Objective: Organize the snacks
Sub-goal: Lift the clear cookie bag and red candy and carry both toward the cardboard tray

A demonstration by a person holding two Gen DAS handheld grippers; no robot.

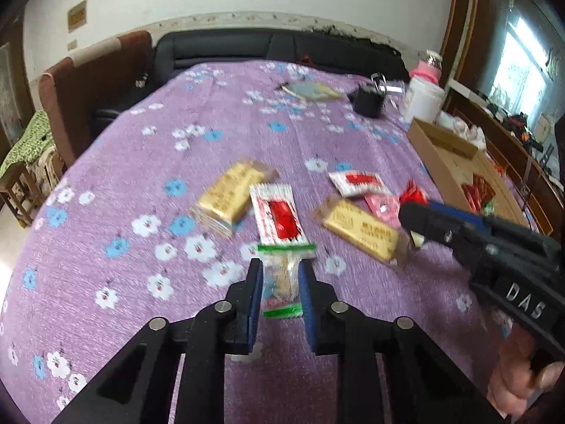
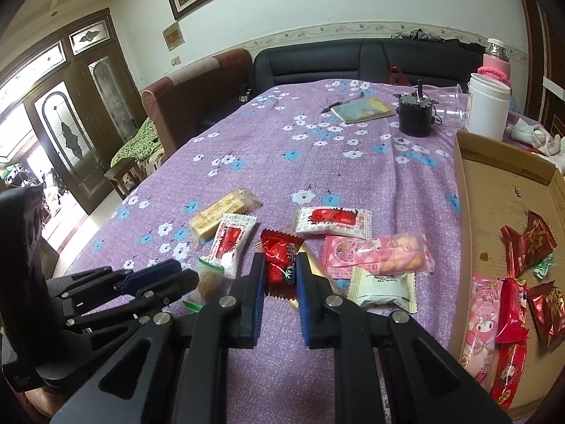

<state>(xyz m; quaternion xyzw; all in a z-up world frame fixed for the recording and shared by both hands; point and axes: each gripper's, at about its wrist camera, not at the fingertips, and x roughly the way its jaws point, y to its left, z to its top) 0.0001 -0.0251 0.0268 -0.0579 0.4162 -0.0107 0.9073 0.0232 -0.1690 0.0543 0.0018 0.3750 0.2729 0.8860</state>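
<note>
Left gripper [image 1: 280, 275]: jaws set on either side of a clear green-edged snack packet [image 1: 284, 279], pads against its sides — clamped on it. Frame is motion-blurred. Just ahead of the tips lies a white-and-red sachet [image 1: 277, 215]; ahead-left, a yellow biscuit pack [image 1: 229, 194]; ahead-right, a second yellow pack [image 1: 363, 229].

Right gripper [image 2: 280, 266]: jaws closed around a red foil candy wrapper [image 2: 280, 258], the wrapper pinched between the blue pads. To its right, touching the table cloth [image 2: 317, 162], a pale green-white packet [image 2: 383, 288], with a pink biscuit packet [image 2: 374, 252] ahead of that.

Further right — cardboard box [image 2: 469, 190], holding several red wrappers [image 2: 526, 243] and a pink packet [image 2: 482, 318].
</note>
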